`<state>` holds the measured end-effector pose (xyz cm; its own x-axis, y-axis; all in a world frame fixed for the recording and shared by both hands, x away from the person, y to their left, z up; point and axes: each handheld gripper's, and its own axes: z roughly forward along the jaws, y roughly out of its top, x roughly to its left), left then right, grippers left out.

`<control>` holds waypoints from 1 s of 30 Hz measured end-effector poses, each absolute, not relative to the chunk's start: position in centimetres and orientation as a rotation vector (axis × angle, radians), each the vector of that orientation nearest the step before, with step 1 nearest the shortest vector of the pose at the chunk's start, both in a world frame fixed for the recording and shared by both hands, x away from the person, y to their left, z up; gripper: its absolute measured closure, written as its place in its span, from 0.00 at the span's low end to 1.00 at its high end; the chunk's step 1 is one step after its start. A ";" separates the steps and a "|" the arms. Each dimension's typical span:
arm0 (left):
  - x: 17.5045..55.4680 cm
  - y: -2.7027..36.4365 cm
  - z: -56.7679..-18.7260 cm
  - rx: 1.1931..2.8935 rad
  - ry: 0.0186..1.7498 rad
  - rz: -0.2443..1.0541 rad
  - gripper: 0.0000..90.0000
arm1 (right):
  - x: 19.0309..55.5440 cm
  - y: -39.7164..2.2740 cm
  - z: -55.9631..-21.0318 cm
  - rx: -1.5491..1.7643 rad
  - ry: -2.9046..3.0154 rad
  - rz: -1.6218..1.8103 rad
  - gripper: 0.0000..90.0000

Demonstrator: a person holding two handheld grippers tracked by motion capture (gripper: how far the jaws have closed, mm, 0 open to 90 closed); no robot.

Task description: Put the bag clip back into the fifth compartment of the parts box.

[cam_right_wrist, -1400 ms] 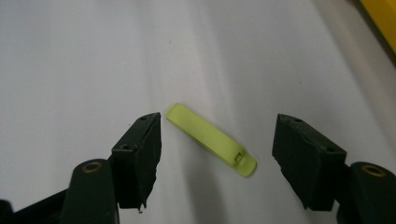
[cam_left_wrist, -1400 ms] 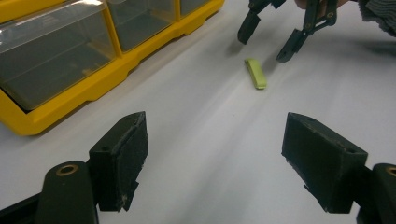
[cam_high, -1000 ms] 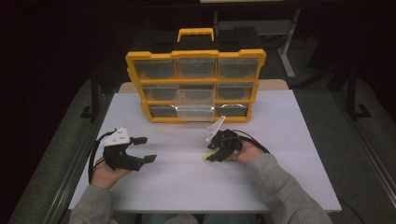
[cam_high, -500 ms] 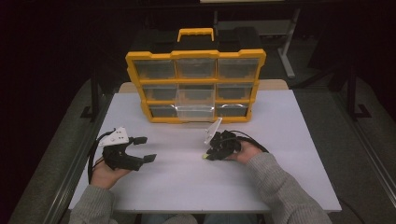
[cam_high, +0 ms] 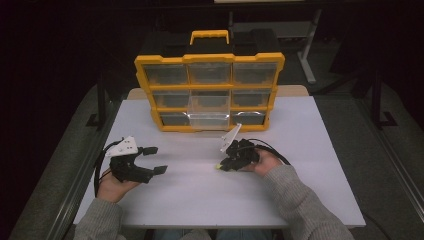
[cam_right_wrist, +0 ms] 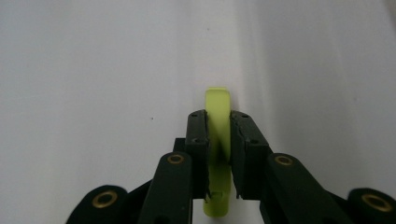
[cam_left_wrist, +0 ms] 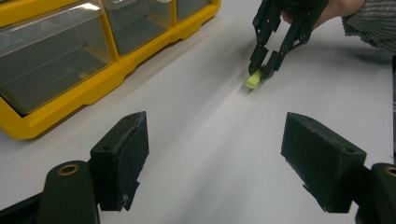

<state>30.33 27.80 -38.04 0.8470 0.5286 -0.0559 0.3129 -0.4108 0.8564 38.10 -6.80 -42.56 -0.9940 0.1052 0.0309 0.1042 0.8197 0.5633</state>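
Broadly, one white rectangular table (cam_high: 310,165), bearing one yellow plastic organiser cabinet (cam_high: 209,90) of nine clear drawers in three rows of three, with the middle drawer of the bottom row (cam_high: 209,116) pulled out toward the person. Nearer the person, two black two-jaw grippers, one in each hand. Left gripper (cam_high: 150,160) resting at the table's left, jaws spread wide with nothing between them, well apart from the cabinet. Right gripper (cam_high: 223,165) tipped low toward the tabletop right of centre, jaws just drawn in, now narrow and pressed on both flat faces of one small lime-green plastic piece (cam_right_wrist: 218,140). That piece at or just above the table surface, near the cabinet's front; contact with the table not clear enough to call.

Step in hand, by judgement: the pick-up, grip already taken, lift not yet made. Next move likely calls for raising the piece clear, carrying it to the pulled-out drawer, and parting the jaws over its opening. Left gripper probably free to steady the cabinet if needed.
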 end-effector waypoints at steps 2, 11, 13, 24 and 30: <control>30.3 27.8 -38.0 2.030 0.616 0.272 0.25 | 38.0 -7.0 -42.3 0.183 2.994 0.955 0.86; 30.3 27.8 -38.1 2.026 0.617 0.270 0.25 | 37.3 -7.6 -39.9 0.182 2.963 1.069 0.86; 30.3 27.8 -38.1 2.027 0.614 0.271 0.25 | 37.3 -7.7 -39.7 0.185 2.961 1.075 0.86; 30.2 27.6 -38.1 2.042 0.614 0.270 0.25 | 37.6 -8.9 -38.4 0.266 2.958 1.196 0.86; 30.2 27.7 -38.2 2.045 0.615 0.271 0.25 | 37.7 -9.1 -36.8 0.263 2.942 1.210 0.86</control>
